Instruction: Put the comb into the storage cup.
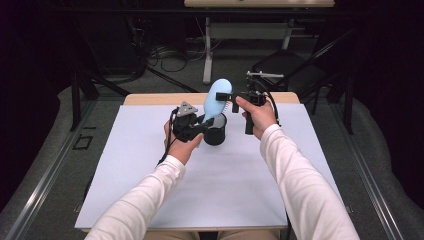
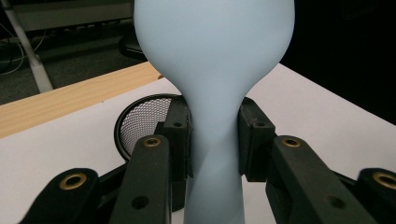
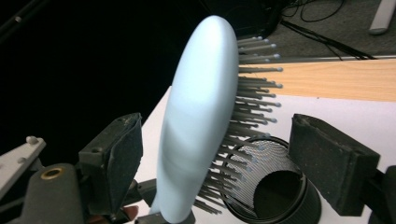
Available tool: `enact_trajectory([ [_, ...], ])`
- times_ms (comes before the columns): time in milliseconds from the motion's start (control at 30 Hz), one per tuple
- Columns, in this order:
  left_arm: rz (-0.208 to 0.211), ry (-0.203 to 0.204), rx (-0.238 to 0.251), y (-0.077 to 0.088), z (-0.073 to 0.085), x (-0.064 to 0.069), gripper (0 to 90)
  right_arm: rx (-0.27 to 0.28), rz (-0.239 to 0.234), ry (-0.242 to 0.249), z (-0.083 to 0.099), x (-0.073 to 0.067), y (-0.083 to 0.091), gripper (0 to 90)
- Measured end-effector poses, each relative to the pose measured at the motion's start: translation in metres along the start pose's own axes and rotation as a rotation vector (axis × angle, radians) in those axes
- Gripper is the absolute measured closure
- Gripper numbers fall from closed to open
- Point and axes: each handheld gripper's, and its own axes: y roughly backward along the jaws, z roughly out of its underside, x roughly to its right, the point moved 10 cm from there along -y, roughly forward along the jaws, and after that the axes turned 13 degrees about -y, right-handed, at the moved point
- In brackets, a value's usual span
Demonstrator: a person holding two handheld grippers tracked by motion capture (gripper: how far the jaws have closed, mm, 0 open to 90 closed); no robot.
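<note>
My left gripper (image 2: 214, 140) is clamped on the narrow handle of the pale blue hairbrush (image 2: 212, 70), pads tight on both sides. The brush stands roughly upright, head up, directly over the black mesh cup (image 2: 140, 123); I can't tell whether its handle end touches the cup. My right gripper (image 3: 215, 154) straddles the brush head (image 3: 201, 112), jaws apart: one pad sits just beside the smooth back, the other is well clear of the bristle (image 3: 254, 84) tips, so no grip there. In the high view the cup (image 1: 215, 131) sits near the far edge of the white mat (image 1: 150, 190), wood strip (image 1: 150, 98) beyond. Bare mat lies on both sides and toward me.
</note>
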Motion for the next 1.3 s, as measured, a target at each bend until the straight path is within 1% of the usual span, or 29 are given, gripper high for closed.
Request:
enact_trajectory([
  [100, 0.006, -0.009, 0.004, 0.0, -0.001, 0.002, 69.4, 0.001, -0.01, -0.005, 0.0, -0.001, 0.0, 22.7],
  [233, 0.02, -0.033, 0.005, 0.0, 0.0, 0.005, 69.4, -0.006, -0.025, -0.023, -0.001, -0.001, 0.002, 24.8],
  [433, 0.03, -0.055, 0.014, 0.001, 0.001, 0.006, 69.4, -0.008, -0.04, -0.043, -0.002, 0.0, 0.005, 27.7],
  [533, 0.04, -0.067, 0.019, 0.001, 0.001, 0.006, 69.4, -0.017, -0.05, -0.044, -0.002, -0.001, 0.006, 29.2],
  [700, 0.046, -0.101, 0.014, 0.002, 0.002, 0.009, 69.4, -0.035, -0.066, -0.062, 0.0, -0.002, 0.006, 32.0],
  [833, 0.051, -0.103, 0.019, 0.002, 0.002, 0.01, 69.4, -0.047, -0.074, -0.075, 0.001, -0.002, 0.007, 34.9],
  [967, 0.053, -0.104, 0.024, 0.002, 0.002, 0.01, 69.5, -0.05, -0.078, -0.094, 0.0, -0.001, 0.008, 41.8],
  [1033, 0.053, -0.105, 0.025, 0.003, 0.002, 0.01, 69.5, -0.05, -0.086, -0.107, -0.001, -0.001, 0.009, 43.4],
  [1167, 0.053, -0.11, 0.022, 0.003, 0.002, 0.011, 69.4, -0.055, -0.084, -0.109, 0.0, 0.001, 0.01, 43.4],
  [1300, 0.061, -0.114, 0.027, 0.002, 0.002, 0.013, 69.4, -0.064, -0.089, -0.117, 0.001, 0.0, 0.009, 42.4],
])
